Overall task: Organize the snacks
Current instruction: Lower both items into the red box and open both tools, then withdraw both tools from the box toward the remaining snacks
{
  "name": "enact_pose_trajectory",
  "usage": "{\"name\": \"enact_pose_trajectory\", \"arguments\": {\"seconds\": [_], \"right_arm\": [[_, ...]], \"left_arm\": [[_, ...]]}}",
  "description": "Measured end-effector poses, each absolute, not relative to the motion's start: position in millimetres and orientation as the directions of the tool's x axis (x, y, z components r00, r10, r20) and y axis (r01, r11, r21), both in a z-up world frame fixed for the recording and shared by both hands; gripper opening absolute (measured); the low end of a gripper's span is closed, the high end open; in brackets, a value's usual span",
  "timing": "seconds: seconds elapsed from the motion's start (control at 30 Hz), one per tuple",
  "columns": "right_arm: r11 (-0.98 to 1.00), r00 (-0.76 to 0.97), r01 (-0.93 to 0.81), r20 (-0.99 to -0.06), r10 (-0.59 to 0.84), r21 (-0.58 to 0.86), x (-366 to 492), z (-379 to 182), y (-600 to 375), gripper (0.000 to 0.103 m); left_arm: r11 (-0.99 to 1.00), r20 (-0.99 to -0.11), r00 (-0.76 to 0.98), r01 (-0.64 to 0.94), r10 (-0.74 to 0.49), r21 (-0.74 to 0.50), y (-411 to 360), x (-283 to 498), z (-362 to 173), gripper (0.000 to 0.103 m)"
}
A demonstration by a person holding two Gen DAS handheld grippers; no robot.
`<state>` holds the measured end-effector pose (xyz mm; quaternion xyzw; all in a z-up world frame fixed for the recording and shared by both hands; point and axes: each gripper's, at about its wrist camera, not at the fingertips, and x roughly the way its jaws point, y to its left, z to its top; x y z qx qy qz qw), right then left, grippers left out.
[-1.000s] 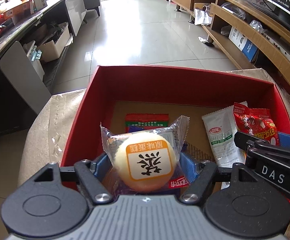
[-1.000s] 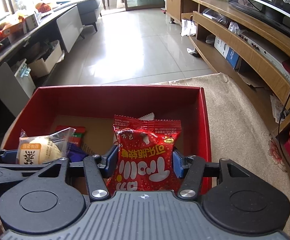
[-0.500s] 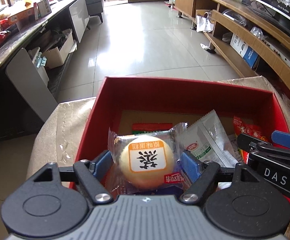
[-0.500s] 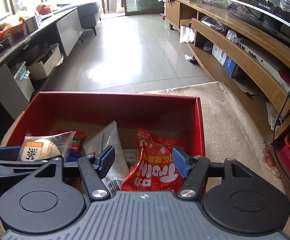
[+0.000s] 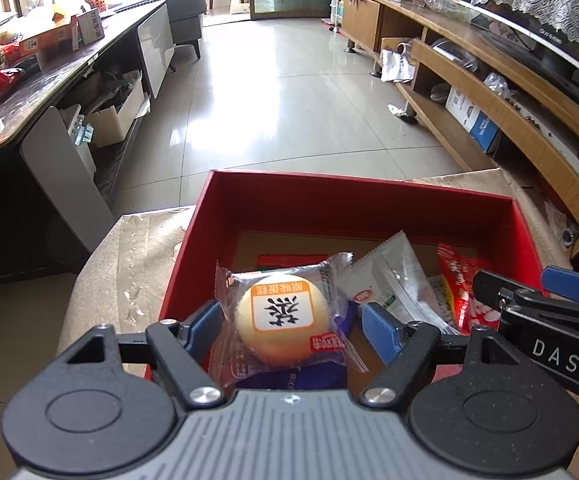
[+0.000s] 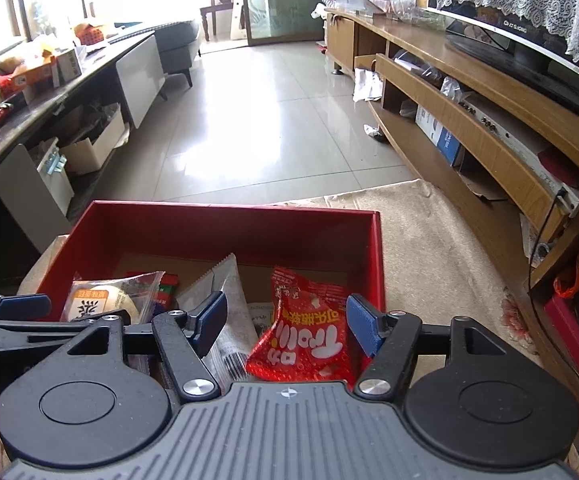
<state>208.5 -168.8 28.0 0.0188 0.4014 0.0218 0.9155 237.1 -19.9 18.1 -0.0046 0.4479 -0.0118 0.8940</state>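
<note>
1. Left wrist view: the left gripper (image 5: 291, 322) points down into a red box (image 5: 353, 204) standing on a beige cloth (image 5: 129, 256). Its blue pads stand apart on either side of a round yellow cake in a clear wrapper (image 5: 283, 318), with a gap at each pad, so nothing is gripped.
2. The cake packet lies in the box's near left corner, on top of a dark purple packet (image 5: 289, 378).
3. A white sachet (image 5: 393, 280) lies just right of the cake, and a red-and-green packet (image 5: 289, 260) lies behind it.
4. Right wrist view: the right gripper (image 6: 287, 322) has its jaws opening. A red snack bag (image 6: 309, 328) lies between the pads, touching neither.
5. The red bag rests inside the box, near its right wall, beside the white sachet.
6. A tiled floor (image 6: 265, 120) stretches beyond the box, with a wooden TV cabinet (image 6: 469, 92) along the right.
</note>
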Motion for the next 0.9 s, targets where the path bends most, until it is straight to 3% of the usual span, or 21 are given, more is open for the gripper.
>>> {"name": "enact_pose_trajectory", "arguments": {"seconds": [0.47,0.9], "right_arm": [[0.999,0.661,0.003,-0.749,0.035,0.05,175,31,-179,0.074],[0.998,0.582,0.069,-0.813,-0.028,0.015,126,13,-201,0.076]], "left_arm": [[0.998,-0.806,0.59,0.051,-0.055,-0.032,-26,199,23,0.073],[0.984,-0.865,0.487,0.171,-0.123,-0.044,-52,150,-5,0.073]]}}
